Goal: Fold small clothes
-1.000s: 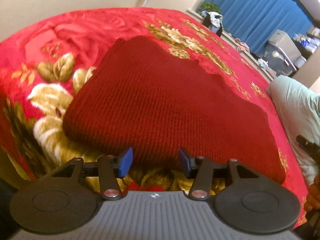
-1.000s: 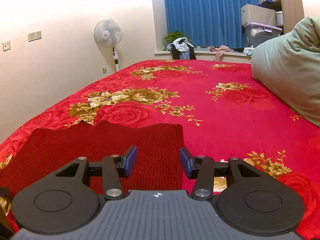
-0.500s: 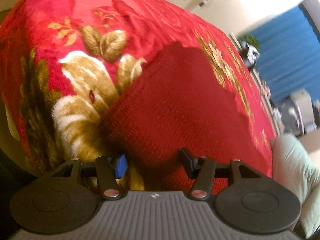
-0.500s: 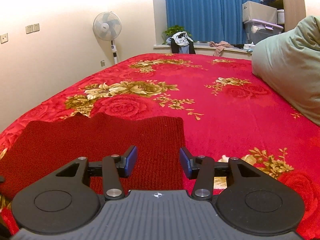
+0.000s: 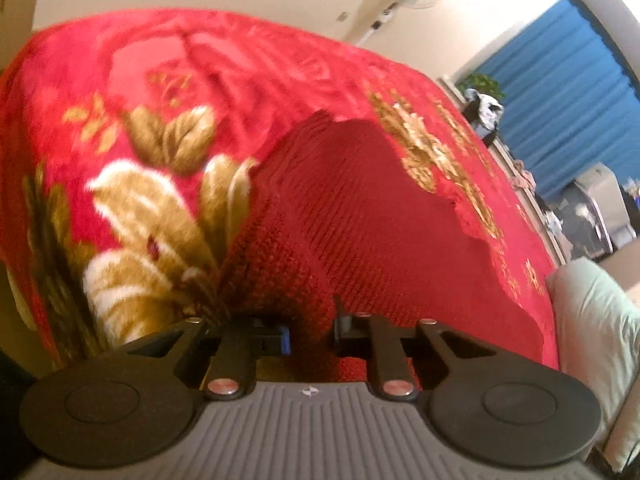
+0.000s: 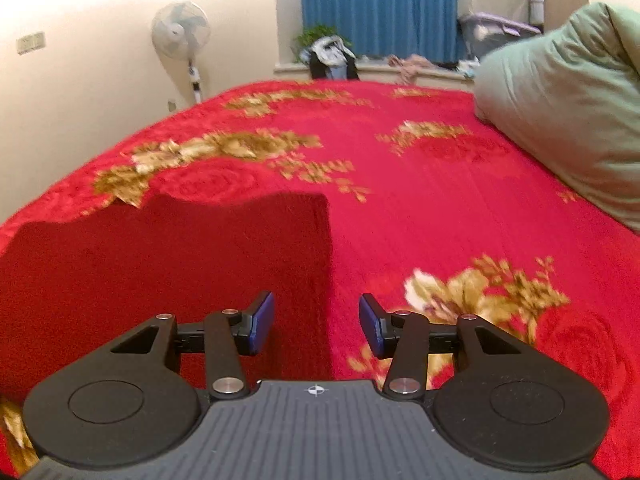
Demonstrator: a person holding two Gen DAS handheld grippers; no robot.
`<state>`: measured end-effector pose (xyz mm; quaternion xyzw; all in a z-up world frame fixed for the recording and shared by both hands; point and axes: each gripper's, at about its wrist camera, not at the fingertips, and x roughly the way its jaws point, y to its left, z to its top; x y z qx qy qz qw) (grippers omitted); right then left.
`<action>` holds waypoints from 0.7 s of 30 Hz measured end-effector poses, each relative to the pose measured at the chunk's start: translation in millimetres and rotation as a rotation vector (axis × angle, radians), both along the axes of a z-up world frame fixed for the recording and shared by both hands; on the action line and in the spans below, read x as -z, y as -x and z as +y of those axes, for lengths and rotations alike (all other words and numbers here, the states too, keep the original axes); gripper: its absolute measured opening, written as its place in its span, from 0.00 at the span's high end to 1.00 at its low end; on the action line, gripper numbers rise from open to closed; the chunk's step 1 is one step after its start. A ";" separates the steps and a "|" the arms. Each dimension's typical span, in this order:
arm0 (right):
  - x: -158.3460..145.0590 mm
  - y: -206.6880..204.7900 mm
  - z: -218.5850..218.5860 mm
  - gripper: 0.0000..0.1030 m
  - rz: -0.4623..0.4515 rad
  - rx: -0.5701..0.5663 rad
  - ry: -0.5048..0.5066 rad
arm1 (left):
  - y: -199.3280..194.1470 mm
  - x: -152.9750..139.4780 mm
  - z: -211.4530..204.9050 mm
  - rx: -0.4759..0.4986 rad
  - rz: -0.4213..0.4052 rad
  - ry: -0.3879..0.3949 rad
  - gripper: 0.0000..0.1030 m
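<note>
A dark red knit garment [image 5: 360, 220] lies flat on a red blanket with gold flowers [image 5: 120, 80]. My left gripper [image 5: 310, 328] is at the garment's near left corner. Its jaws are closing, and the knit is bunched up between the blue pads, which press on it. In the right wrist view the same garment [image 6: 180, 260] fills the lower left. My right gripper [image 6: 316, 324] hovers open low over the near right corner. The garment's right edge runs between its fingers, and the pads touch nothing.
A pale green pillow [image 6: 560, 100] lies on the blanket [image 6: 420, 200] at the right. A standing fan [image 6: 180, 32] is by the left wall. A sill with loose clothes [image 6: 332, 56] and blue curtains lie beyond the bed.
The left jaws have closed in on the garment's near corner and the fabric bunches between them; the left view has rolled. The right gripper has sunk closer to the garment, jaws unchanged.
</note>
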<state>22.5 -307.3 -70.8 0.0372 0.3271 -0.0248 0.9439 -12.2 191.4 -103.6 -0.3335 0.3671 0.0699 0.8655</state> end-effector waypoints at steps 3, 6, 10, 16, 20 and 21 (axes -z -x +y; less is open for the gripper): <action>11.7 -2.1 -8.1 0.51 0.054 0.048 -0.022 | 2.8 -7.1 -3.6 0.027 -0.021 -0.040 0.82; 19.8 -3.4 -15.3 0.43 0.090 0.079 -0.077 | 5.9 -12.7 -2.8 0.046 -0.040 -0.056 0.83; 26.1 -4.8 -21.2 0.51 0.116 0.087 -0.173 | 12.6 -23.9 -3.7 0.073 -0.089 -0.098 0.84; 18.8 1.2 -24.7 0.90 0.099 0.017 -0.320 | 21.6 -48.9 -8.9 0.112 -0.186 -0.177 0.85; -6.6 13.7 -28.3 0.91 -0.013 -0.020 -0.397 | 37.0 -66.7 -3.6 0.101 -0.233 -0.190 0.85; -13.1 18.0 -30.4 0.91 -0.041 -0.045 -0.421 | 41.9 -70.4 -2.8 0.098 -0.244 -0.200 0.86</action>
